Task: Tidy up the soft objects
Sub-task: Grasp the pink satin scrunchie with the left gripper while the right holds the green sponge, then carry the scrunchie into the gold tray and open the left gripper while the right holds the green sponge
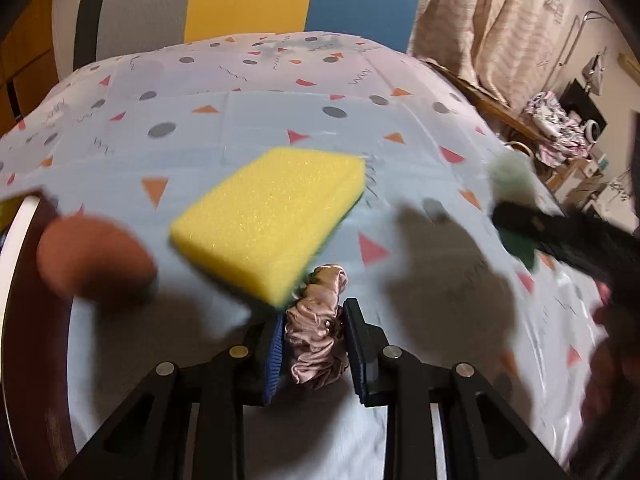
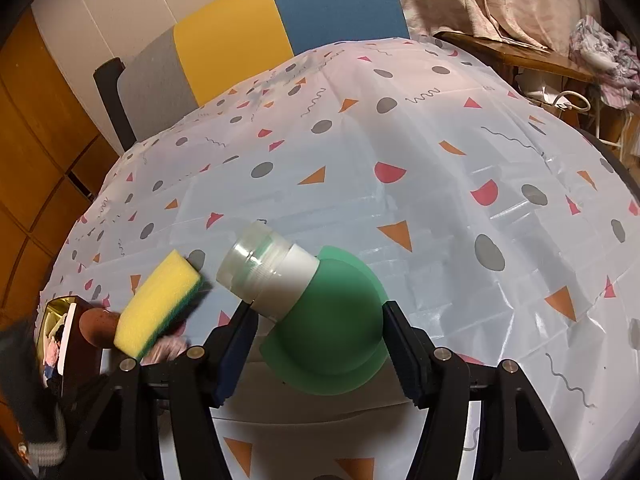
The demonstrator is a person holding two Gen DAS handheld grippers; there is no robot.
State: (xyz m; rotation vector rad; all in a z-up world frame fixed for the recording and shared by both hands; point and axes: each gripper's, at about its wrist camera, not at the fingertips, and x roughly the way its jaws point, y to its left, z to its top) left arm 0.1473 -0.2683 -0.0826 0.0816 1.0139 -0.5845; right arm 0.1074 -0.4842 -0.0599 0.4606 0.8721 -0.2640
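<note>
1. The landmark is the yellow sponge [image 1: 268,224], a thick foam block with a dark green scouring layer underneath, lying on the tablecloth [image 1: 280,120], a pale plastic sheet printed with grey dots, orange triangles and pink shapes
2. The left gripper [image 1: 316,344] sits at the near corner of the sponge, and its two ribbed pads are closed on a pink satin scrunchie [image 1: 316,328] that bunches up between them
3. The scrunchie touches the sponge's near corner, and its far end pokes out beside the green underside
4. To the left of the sponge, in the left wrist view, lies a blurred reddish-brown rounded object [image 1: 94,258] which I cannot identify; beyond that is the rim of a dark container [image 1: 24,216]
5. To the right of the sponge, well apart from it, the right gripper [image 2: 318,320] is clamped on a green silicone squeeze bottle [image 2: 332,324], with one pad against each side of the soft body
6. The bottle lies tilted, and its white collar [image 2: 288,284] and clear cap [image 2: 250,258] point toward the sponge's end without touching it
7. In the left wrist view the same bottle [image 1: 516,216] shows only as a blur of green and pale cap against a black finger
8. Beyond the sponge, past the far edge of the cloth, stands a chair back [image 2: 280,24] in grey, yellow and blue panels
9. A beige patterned curtain [image 1: 500,20] hangs beyond and to the right of the sponge
</note>
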